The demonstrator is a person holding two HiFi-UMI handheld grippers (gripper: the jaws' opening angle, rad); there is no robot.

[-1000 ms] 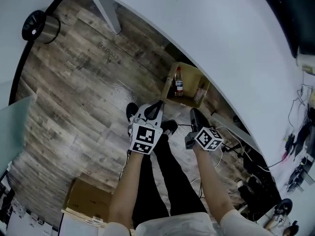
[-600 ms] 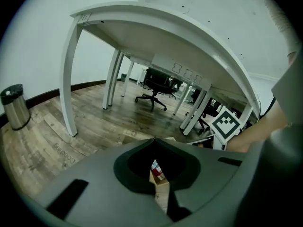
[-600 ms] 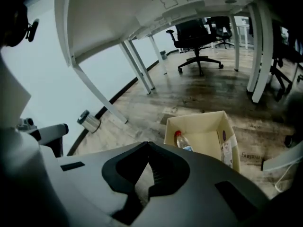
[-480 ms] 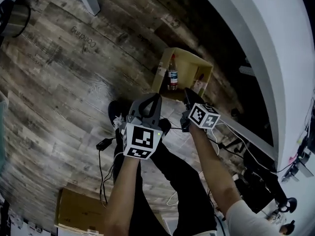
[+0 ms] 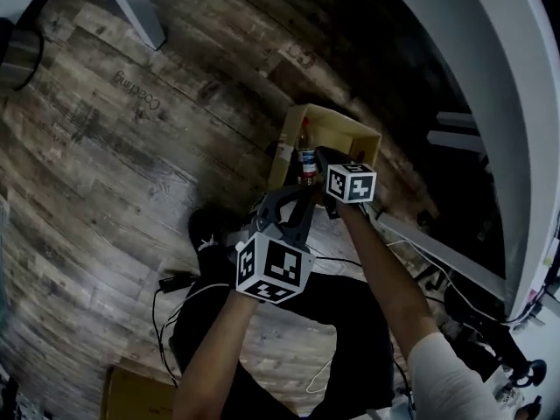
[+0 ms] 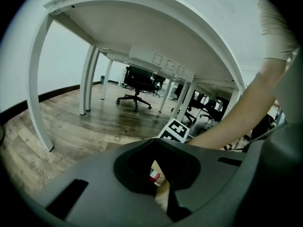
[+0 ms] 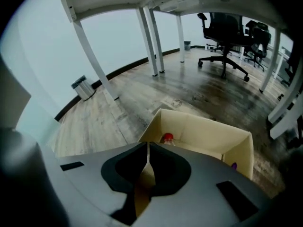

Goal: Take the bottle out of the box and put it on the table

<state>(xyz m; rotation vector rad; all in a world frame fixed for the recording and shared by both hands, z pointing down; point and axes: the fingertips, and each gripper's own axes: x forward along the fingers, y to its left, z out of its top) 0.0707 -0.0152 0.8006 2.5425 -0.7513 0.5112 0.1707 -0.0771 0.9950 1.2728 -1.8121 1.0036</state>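
An open cardboard box (image 5: 341, 129) stands on the wooden floor beside the white table (image 5: 490, 103). A bottle (image 5: 305, 157) with a red cap and a dark label stands upright in the box's left corner. In the right gripper view its cap (image 7: 167, 137) shows just beyond my right gripper (image 7: 148, 148), which is shut and empty. That right gripper (image 5: 320, 157) points down over the box's near edge, close to the bottle. My left gripper (image 5: 302, 193) hangs nearer to me, short of the box. It is shut and empty, and the bottle's label (image 6: 155, 175) shows past its jaws.
A purple-capped item (image 7: 233, 165) sits in the box's right corner. White table legs (image 7: 90, 56) and office chairs (image 7: 222, 37) stand around. A metal bin (image 7: 81, 87) is by the wall. Cables (image 5: 175, 280) lie on the floor by the person's feet.
Both grippers have come down and forward toward the box. The right one went from above the person's knees to the box's near edge; the left trails behind. Both stayed shut.
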